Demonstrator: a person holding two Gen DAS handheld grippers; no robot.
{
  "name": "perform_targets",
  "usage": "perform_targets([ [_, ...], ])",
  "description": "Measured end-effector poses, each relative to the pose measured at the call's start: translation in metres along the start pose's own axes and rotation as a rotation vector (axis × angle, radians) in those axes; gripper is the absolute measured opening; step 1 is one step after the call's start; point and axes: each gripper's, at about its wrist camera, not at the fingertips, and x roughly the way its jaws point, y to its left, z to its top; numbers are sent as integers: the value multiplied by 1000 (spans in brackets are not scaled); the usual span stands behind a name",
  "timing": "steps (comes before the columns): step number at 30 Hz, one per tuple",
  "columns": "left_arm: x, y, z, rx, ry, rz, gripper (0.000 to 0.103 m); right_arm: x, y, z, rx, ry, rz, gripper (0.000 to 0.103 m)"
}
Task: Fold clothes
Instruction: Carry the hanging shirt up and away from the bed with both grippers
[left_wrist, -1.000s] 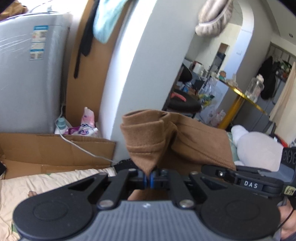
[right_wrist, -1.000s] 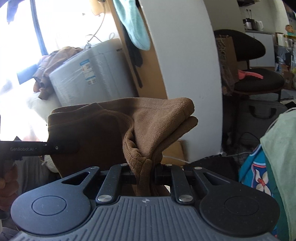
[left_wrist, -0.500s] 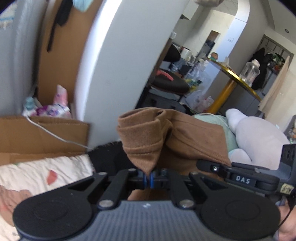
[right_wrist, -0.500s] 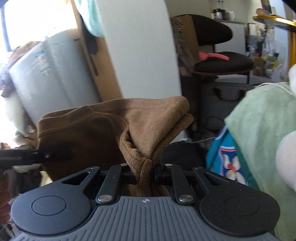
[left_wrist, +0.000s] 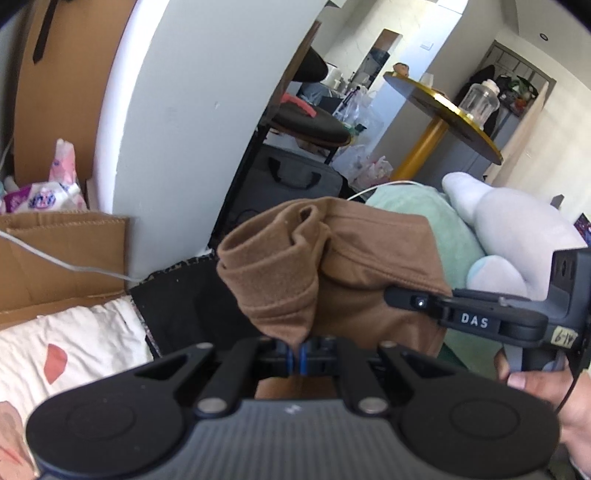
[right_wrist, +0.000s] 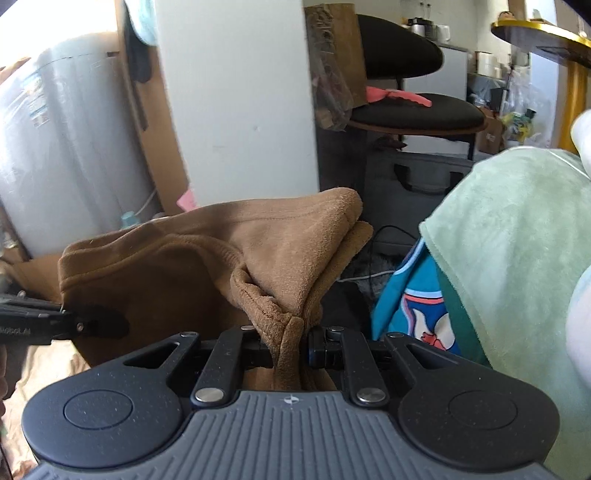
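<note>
At the far left of the left wrist view a white quilt (left_wrist: 70, 332) with red marks lies under the brown cardboard (left_wrist: 55, 254), and a white column (left_wrist: 192, 103) rises behind. In the middle, the left gripper (left_wrist: 295, 360) is pressed together on a thin corner of the brown garment (left_wrist: 332, 266), which is held up in the air between both tools. To the right a gold round table (left_wrist: 443, 107) stands far, and a white plush toy (left_wrist: 509, 236) lies near. In the right wrist view, the right gripper (right_wrist: 291, 347) pinches a thick bunch of this garment (right_wrist: 258, 251), with a black chair (right_wrist: 417, 110) far behind and a mint green towel (right_wrist: 517, 240) at the right
</note>
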Motion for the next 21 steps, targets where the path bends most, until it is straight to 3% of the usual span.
perform_targets([
  [8, 29, 14, -1, 13, 8, -74, 4, 23, -14, -20, 84, -81, -63, 14],
  [11, 34, 11, -3, 39, 13, -98, 4, 32, -25, -28, 135, -101, -24, 14],
  [15, 40, 12, -11, 71, 14, -117, 4, 39, -26, -39, 108, -116, 2, 14],
  [21, 50, 33, -21, 40, 12, -132, 4, 51, -34, -45, 59, -166, -11, 14],
])
